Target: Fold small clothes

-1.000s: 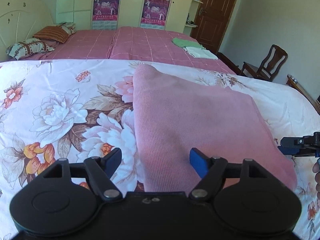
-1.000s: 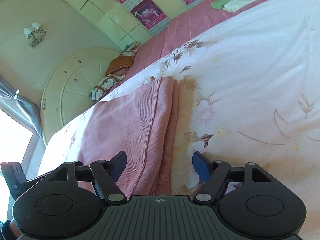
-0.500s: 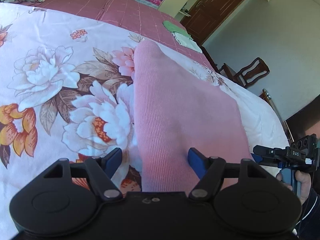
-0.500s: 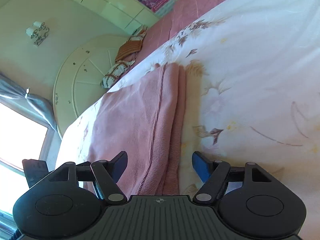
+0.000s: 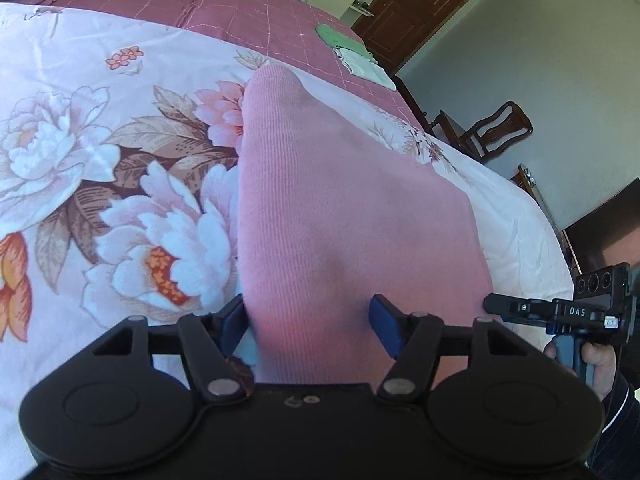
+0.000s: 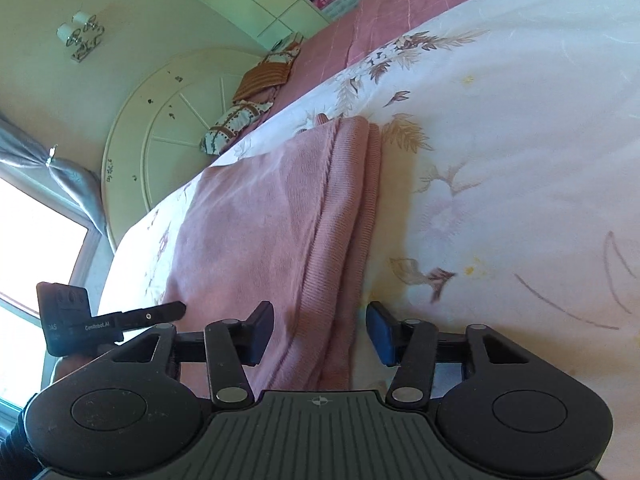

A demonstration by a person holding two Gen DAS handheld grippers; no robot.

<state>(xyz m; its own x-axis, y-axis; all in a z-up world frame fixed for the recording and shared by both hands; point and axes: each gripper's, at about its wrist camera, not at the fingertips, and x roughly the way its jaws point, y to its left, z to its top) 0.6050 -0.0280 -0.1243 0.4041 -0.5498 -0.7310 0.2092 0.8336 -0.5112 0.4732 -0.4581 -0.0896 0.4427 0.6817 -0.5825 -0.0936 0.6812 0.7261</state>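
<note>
A pink ribbed garment (image 5: 340, 200), folded lengthwise, lies flat on the flowered bedspread (image 5: 100, 160). My left gripper (image 5: 310, 324) straddles its near left corner. Its jaws are closing with the cloth between them, the left pad at the cloth's edge and the right pad over the fabric. In the right wrist view the garment (image 6: 260, 232) shows its stacked folded edge. My right gripper (image 6: 320, 332) straddles that edge near its end, jaws closing, with a gap still showing beside the right pad. Each gripper shows in the other's view: the right gripper (image 5: 520, 308) and the left gripper (image 6: 152, 316).
Folded green and white clothes (image 5: 352, 52) lie on the pink checked sheet (image 5: 240, 8) at the far side. Pillows (image 6: 240, 116) rest by the round headboard (image 6: 168, 120). A wooden chair (image 5: 492, 128) and a dark door stand past the bed's right edge.
Both grippers came lower and closer onto the garment's near end. Their jaws narrowed around its two corners. The left view rolled and tipped down.
</note>
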